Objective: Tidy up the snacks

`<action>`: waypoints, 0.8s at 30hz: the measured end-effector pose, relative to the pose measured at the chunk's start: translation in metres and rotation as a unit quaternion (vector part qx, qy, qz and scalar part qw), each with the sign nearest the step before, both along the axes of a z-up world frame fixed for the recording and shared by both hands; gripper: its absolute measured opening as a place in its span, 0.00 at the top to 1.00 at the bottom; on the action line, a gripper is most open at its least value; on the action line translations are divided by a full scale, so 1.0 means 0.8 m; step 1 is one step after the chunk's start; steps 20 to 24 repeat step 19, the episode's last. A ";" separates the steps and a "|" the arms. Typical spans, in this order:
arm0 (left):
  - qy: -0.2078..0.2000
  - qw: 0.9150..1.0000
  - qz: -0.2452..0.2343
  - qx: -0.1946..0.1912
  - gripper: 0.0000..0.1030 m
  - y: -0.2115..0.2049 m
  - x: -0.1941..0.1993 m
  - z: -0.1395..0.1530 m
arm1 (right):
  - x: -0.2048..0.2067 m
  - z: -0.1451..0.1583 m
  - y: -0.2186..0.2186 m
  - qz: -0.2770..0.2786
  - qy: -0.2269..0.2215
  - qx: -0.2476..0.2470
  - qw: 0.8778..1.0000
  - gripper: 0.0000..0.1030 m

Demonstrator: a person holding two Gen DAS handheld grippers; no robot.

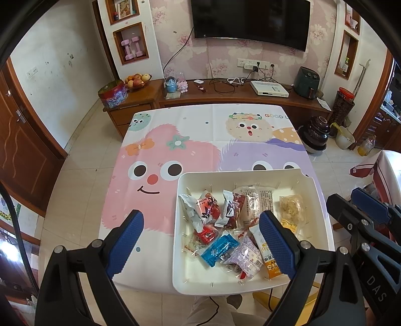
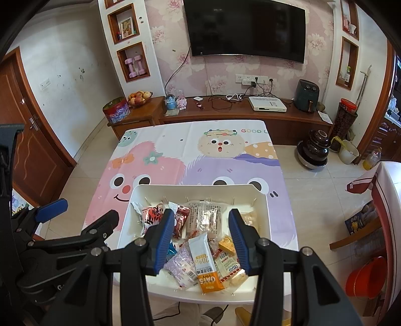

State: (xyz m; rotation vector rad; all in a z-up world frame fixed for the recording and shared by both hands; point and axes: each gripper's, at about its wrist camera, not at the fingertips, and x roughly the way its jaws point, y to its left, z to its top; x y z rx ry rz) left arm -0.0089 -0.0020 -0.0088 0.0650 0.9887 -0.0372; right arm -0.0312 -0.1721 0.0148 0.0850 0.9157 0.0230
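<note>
Cartoon-printed cloth covers the surface [image 1: 190, 130], showing pink, purple and cream fuzzy faces and the words "GOOD L…", cut off at the edge. At its near right corner sits a white plastic tray [image 1: 318, 200] with rounded walls, holding the snacks [image 1: 225, 225] in a loose heap. Items in the tray: an orange-and-white bar wrapper [image 2: 205, 260] printed "OATS" and "20%"; a blue foil packet [image 1: 218, 248]; a clear pouch [image 2: 204, 218] with black print too small to read; a red-and-white wrapper [image 1: 209, 208]; a pale lilac packet [image 1: 245, 255]; a clear bag of yellowish crumbly pieces [image 1: 292, 208].

The left gripper [image 1: 200, 245] hangs over the tray's near left edge, its blue ribbed jaws wide apart and empty. The right gripper [image 2: 204, 240] hovers above the heap, jaws partly apart, nothing between them.

Beyond the surface: tiled floor, a long wooden sideboard [image 1: 225, 95] carrying a fruit bowl [image 1: 136, 80], a round printed tin [image 1: 112, 94], cables, a white set-top box [image 1: 269, 89] and a dark air fryer [image 1: 307, 81]. A black television [image 1: 250, 20] hangs on floral wallpaper; pink dumbbells [image 1: 131, 47] stand in a wall niche.
</note>
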 end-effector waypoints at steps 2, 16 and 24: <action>0.000 1.000 0.000 0.000 0.10 0.000 0.000 0.000 | 0.000 0.000 0.001 -0.001 0.000 0.000 1.000 0.56; 0.000 1.000 0.000 0.001 0.10 -0.002 0.000 0.001 | 0.000 0.000 0.000 -0.001 0.000 0.000 1.000 0.56; 0.001 1.000 0.000 0.001 0.10 -0.002 0.001 0.001 | 0.000 0.000 0.000 -0.001 0.000 0.000 1.000 0.56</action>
